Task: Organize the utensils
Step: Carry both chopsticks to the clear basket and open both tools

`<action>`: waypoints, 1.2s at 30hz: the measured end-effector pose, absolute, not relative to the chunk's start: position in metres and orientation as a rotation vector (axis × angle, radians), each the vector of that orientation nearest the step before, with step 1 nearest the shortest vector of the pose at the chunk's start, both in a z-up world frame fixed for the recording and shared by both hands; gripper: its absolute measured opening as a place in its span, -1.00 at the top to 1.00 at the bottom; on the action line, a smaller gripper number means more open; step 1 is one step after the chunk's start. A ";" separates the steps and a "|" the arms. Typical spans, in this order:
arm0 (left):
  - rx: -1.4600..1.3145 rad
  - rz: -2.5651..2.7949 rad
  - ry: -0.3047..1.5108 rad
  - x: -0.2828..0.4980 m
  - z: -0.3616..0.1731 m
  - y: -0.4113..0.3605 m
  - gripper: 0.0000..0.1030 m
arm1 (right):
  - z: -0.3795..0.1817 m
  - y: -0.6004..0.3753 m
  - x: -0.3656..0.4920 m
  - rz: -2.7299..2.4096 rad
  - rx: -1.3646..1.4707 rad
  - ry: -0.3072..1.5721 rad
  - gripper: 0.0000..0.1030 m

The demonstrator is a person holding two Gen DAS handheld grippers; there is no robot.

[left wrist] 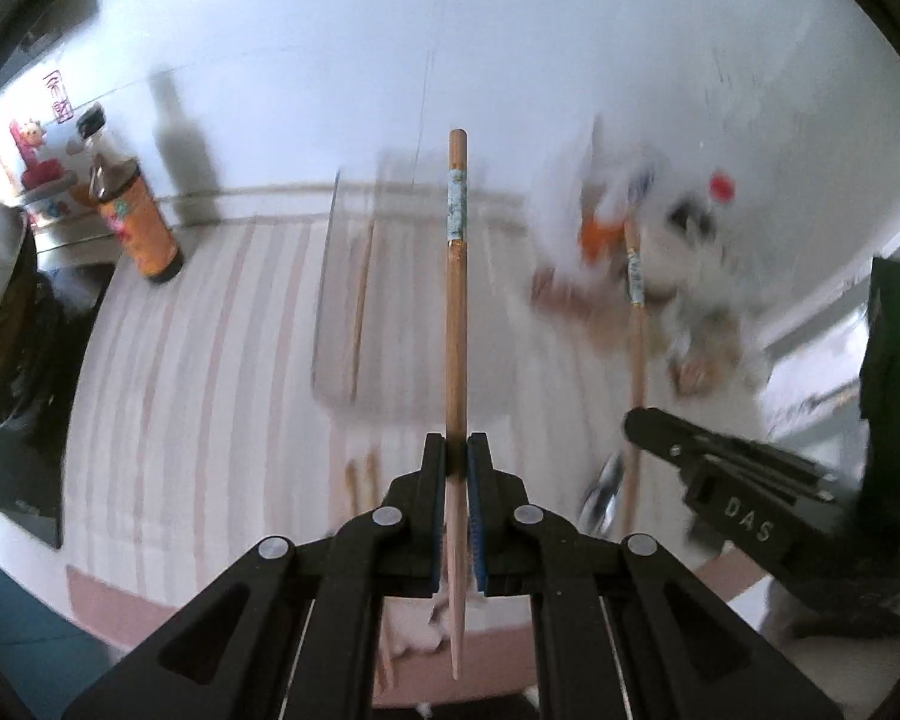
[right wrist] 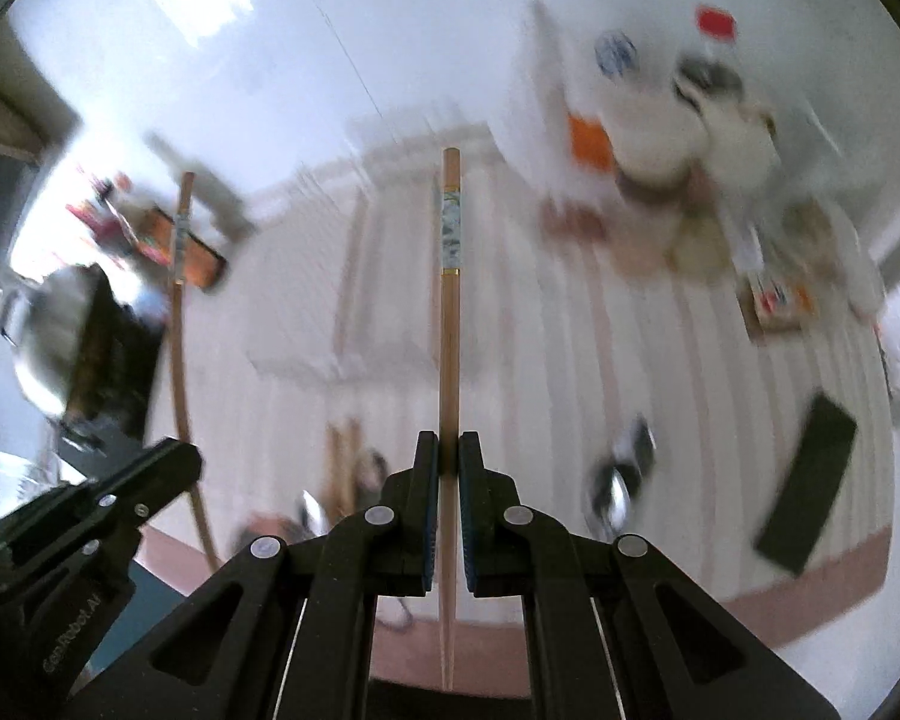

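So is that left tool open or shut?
Shut: the left tool has both pads pressed against a wooden chopstick that sticks out ahead of it.

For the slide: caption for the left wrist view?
Left gripper shut on a chopstick above the striped tablecloth.

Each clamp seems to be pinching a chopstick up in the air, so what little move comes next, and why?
Probably carry both toward the clear tray ahead. The left gripper and right gripper each hold one chopstick, and a stick already lies in that tray.
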State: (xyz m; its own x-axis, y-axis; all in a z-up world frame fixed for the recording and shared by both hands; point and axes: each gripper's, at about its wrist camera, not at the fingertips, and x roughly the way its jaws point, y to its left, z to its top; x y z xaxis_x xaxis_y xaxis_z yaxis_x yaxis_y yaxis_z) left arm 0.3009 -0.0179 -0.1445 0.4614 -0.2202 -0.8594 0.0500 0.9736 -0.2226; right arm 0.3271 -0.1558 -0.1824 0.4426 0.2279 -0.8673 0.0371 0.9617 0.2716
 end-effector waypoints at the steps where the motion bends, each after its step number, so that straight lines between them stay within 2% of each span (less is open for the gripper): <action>1: -0.188 -0.168 1.078 0.314 -0.141 -0.016 0.91 | -0.177 -0.155 0.339 0.127 0.269 1.102 0.87; 6: -0.243 -0.153 1.146 0.389 -0.148 0.001 0.91 | -0.174 -0.146 0.418 0.166 0.309 1.132 0.87; 12: -0.288 -0.128 1.285 0.456 -0.199 0.017 0.91 | -0.211 -0.129 0.490 0.151 0.291 1.213 0.87; 17: -0.306 -0.133 1.369 0.480 -0.235 0.023 0.90 | -0.249 -0.117 0.520 0.137 0.275 1.287 0.87; 21: -0.290 -0.105 1.391 0.479 -0.241 0.026 0.87 | -0.269 -0.115 0.531 0.120 0.262 1.345 0.84; 22: -0.287 -0.100 1.389 0.477 -0.241 0.027 0.86 | -0.270 -0.116 0.530 0.122 0.268 1.349 0.75; 23: -0.274 -0.092 1.384 0.475 -0.239 0.026 0.85 | -0.271 -0.117 0.529 0.117 0.270 1.345 0.56; 25: -0.237 -0.065 1.361 0.471 -0.233 0.028 0.78 | -0.267 -0.119 0.523 0.100 0.262 1.329 0.40; 27: -0.216 -0.036 1.331 0.463 -0.227 0.032 0.60 | -0.261 -0.121 0.517 0.085 0.246 1.308 0.39; 29: -0.171 0.007 1.284 0.452 -0.219 0.036 -0.03 | -0.251 -0.123 0.509 0.073 0.226 1.285 0.31; 30: -0.145 0.038 1.245 0.445 -0.214 0.038 -0.18 | -0.245 -0.125 0.503 0.066 0.219 1.267 0.28; 31: -0.124 0.067 1.208 0.439 -0.209 0.041 -0.53 | -0.241 -0.126 0.497 0.060 0.214 1.254 0.16; 32: -0.106 0.092 1.178 0.433 -0.205 0.044 -0.78 | -0.234 -0.128 0.490 0.042 0.199 1.232 0.00; 35: -0.072 0.138 1.108 0.412 -0.196 0.051 -1.00 | -0.220 -0.131 0.466 -0.003 0.166 1.163 -0.36; 36: -0.062 0.142 1.095 0.404 -0.195 0.053 -1.00 | -0.218 -0.132 0.458 -0.013 0.162 1.144 -0.39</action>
State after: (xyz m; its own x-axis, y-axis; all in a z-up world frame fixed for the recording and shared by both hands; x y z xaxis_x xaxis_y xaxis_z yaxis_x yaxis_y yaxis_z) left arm 0.4043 0.0530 -0.1953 0.4498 0.0841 -0.8891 -0.1448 0.9893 0.0202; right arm 0.4579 -0.1324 -0.2175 0.4151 0.0721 -0.9069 0.0932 0.9882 0.1213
